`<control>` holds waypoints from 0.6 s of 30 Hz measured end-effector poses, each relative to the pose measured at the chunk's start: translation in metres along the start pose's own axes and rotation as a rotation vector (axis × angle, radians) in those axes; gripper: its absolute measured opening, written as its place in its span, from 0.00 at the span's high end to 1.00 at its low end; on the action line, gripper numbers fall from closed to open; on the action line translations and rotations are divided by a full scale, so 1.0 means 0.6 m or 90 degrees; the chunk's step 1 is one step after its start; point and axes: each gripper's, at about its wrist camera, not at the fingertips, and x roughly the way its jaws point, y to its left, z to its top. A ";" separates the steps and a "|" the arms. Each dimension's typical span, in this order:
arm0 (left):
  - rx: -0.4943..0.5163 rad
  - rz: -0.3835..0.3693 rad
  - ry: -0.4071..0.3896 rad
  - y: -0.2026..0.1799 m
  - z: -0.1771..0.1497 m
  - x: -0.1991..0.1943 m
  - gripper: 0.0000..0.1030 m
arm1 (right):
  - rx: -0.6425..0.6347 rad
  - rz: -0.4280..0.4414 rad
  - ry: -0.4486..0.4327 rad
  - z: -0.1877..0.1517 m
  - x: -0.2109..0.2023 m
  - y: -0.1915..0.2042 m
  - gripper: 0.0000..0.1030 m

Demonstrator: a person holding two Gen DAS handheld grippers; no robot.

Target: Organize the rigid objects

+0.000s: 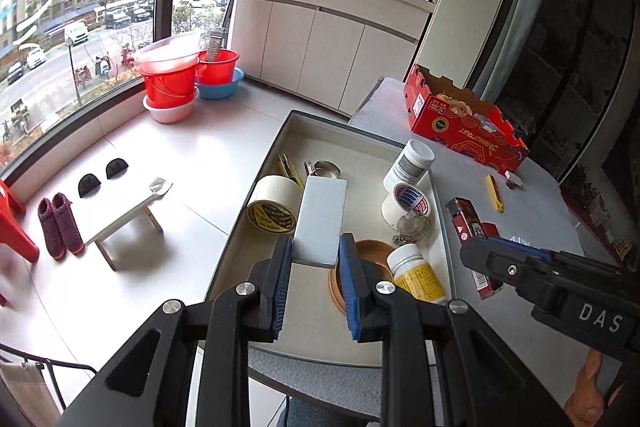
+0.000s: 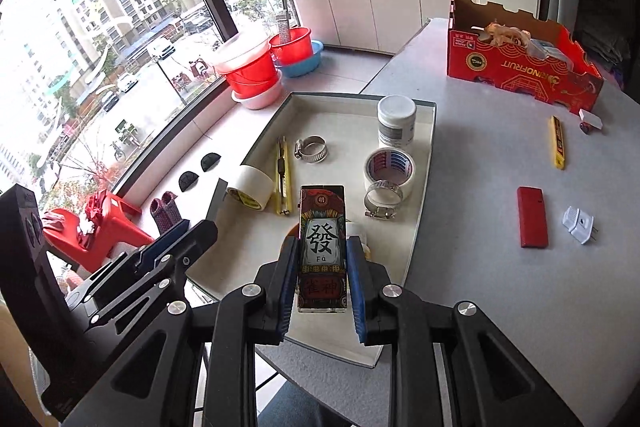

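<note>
My left gripper (image 1: 316, 255) is shut on a pale grey flat box (image 1: 322, 219) and holds it over the shallow tray (image 1: 320, 125). My right gripper (image 2: 322, 259) is shut on a printed red and black box (image 2: 323, 247) with a large Chinese character, above the tray's (image 2: 416, 239) near part. The tray holds two tape rolls (image 2: 390, 167) (image 2: 250, 187), a white jar (image 2: 396, 121), two hose clamps (image 2: 312, 149), a yellow utility knife (image 2: 282, 179), a yellow-label bottle (image 1: 418, 273) and a brown dish (image 1: 374, 251).
On the grey table right of the tray lie a red flat case (image 2: 532, 217), a white plug (image 2: 578, 225), a yellow cutter (image 2: 558, 141) and a small white piece (image 2: 590, 119). A red cardboard box (image 2: 524, 63) stands at the back. Buckets (image 2: 256, 71) and a stool (image 1: 124, 211) are on the floor left.
</note>
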 end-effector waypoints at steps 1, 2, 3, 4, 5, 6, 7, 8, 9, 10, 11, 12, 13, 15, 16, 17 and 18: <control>0.002 0.001 0.000 0.000 0.002 0.003 0.75 | -0.002 0.003 0.001 0.003 0.004 0.002 0.76; 0.004 0.002 0.000 -0.001 0.004 0.007 0.75 | -0.002 0.005 0.003 0.007 0.009 0.005 0.76; 0.005 0.002 0.000 -0.001 0.005 0.009 0.75 | -0.002 0.008 0.004 0.010 0.013 0.006 0.76; 0.005 0.003 -0.001 0.000 0.006 0.011 0.75 | -0.003 0.010 0.005 0.013 0.015 0.008 0.76; 0.004 0.004 0.000 0.002 0.007 0.013 0.75 | -0.004 0.010 0.006 0.015 0.019 0.009 0.76; 0.003 0.005 0.002 0.004 0.006 0.015 0.75 | -0.004 0.010 0.007 0.017 0.022 0.009 0.76; 0.002 0.007 0.003 0.007 0.005 0.017 0.75 | -0.002 0.010 0.009 0.019 0.025 0.008 0.76; 0.001 0.012 0.005 0.009 0.004 0.019 0.75 | 0.002 0.011 0.012 0.020 0.027 0.007 0.76; -0.001 0.016 0.007 0.012 0.004 0.022 0.75 | 0.006 0.015 0.014 0.021 0.029 0.004 0.76; -0.003 0.018 0.011 0.016 0.003 0.027 0.75 | 0.009 0.015 0.015 0.022 0.032 0.001 0.76; -0.007 0.020 0.016 0.018 0.002 0.032 0.75 | 0.012 0.013 0.017 0.023 0.036 0.000 0.76; -0.009 0.021 0.021 0.021 0.001 0.036 0.75 | 0.014 0.013 0.020 0.025 0.040 -0.003 0.76; -0.009 0.020 0.025 0.022 0.001 0.041 0.75 | 0.016 0.013 0.023 0.026 0.044 -0.005 0.76; -0.007 0.022 0.032 0.018 0.000 0.051 0.75 | 0.018 0.016 0.026 0.029 0.050 -0.005 0.76; -0.004 0.022 0.037 0.015 0.000 0.058 0.75 | 0.017 0.017 0.027 0.031 0.054 -0.004 0.76; -0.003 0.022 0.042 0.013 -0.001 0.063 0.75 | 0.015 0.017 0.028 0.033 0.058 -0.001 0.76; -0.002 0.021 0.045 0.011 -0.001 0.068 0.75 | 0.015 0.018 0.030 0.036 0.062 0.001 0.76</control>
